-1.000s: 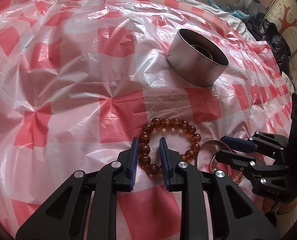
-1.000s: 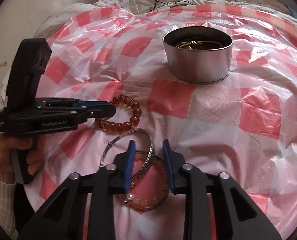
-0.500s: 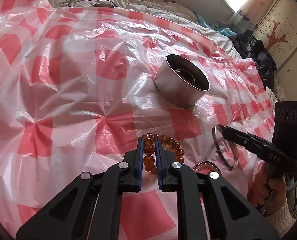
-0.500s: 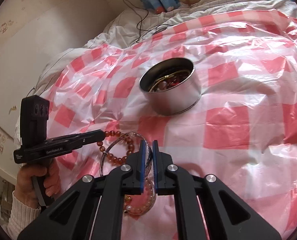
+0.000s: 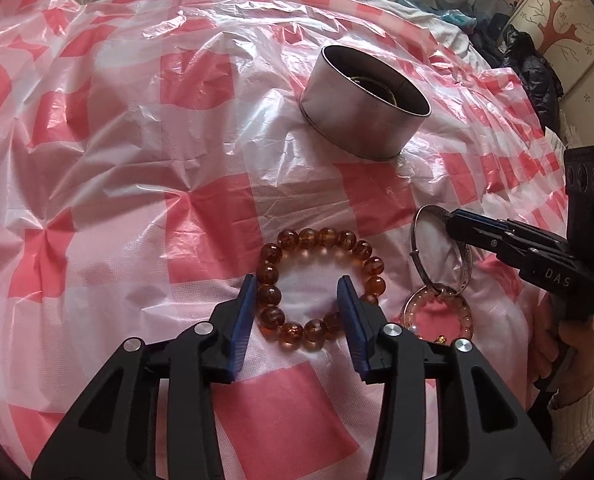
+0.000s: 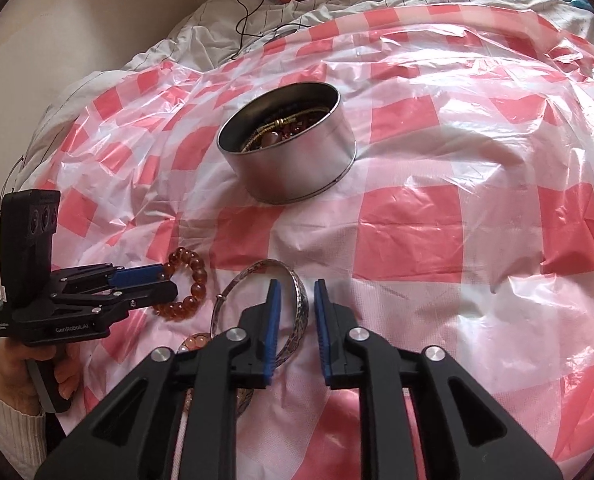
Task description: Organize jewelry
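Checked plastic sheet [image 5: 145, 184] covered a bed. Left view: left gripper [image 5: 297, 304], low centre, had just been spreading; its jaws straddled the amber bracelet's [image 5: 321, 280] near arc, pads clear. Better to centre one bead string before closing. Right view: right gripper [image 6: 295, 308], also just widening, straddled the bangle [image 6: 297, 304] without pinching. Only this view showed jewelry inside the tin [image 6: 297, 160] at upper centre.

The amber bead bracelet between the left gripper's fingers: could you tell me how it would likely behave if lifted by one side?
The amber bead bracelet is separate round beads in a loop, so it would probably sag rather than keep its circle. The glossy beads may slip or roll between the left gripper's flat pads. It looks light enough to lift easily.
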Demonstrator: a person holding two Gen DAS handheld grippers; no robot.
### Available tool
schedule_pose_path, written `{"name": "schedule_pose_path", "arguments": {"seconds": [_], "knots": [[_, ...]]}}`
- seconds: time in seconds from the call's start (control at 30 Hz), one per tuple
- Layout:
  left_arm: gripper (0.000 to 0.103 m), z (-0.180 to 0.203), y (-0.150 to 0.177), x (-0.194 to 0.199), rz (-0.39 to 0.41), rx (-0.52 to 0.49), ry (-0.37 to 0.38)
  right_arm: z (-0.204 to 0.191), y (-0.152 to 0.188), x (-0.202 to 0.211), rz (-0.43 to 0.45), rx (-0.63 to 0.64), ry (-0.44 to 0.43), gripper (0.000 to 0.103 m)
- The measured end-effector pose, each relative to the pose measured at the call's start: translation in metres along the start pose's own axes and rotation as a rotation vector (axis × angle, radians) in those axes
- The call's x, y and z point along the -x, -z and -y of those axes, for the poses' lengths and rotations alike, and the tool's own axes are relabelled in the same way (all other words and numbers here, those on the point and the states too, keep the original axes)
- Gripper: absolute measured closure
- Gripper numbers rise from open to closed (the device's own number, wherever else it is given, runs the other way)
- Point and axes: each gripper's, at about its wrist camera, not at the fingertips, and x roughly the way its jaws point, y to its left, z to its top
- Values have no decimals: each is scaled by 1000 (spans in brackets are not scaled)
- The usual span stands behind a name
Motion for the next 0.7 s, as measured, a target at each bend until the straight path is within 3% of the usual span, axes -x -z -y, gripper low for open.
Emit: {"name": "schedule_pose_path", "arguments": {"seconds": [0.27,0.33,0.43,0.57,0.63,0.7], "knots": [[64,-23,-5,13,48,101,-19,-20,7,-6,-9,129,118,75],[64,-25,-6,11,47,106,-22,-28,9,-9,-4,181,169,78],[64,-16,-6,6,46,56,-69,-34,13,-9,9,228,213,89],[65,5,-3,0,49,-76,-177,-34,13,-5,37,226,220,95],[85,18,0,-1,47,-160,-194,-32,11,-2,45,213,212,96],[92,25,1,-2,41,-198,-203,-29,10,-2,43,197,199,96]]}}
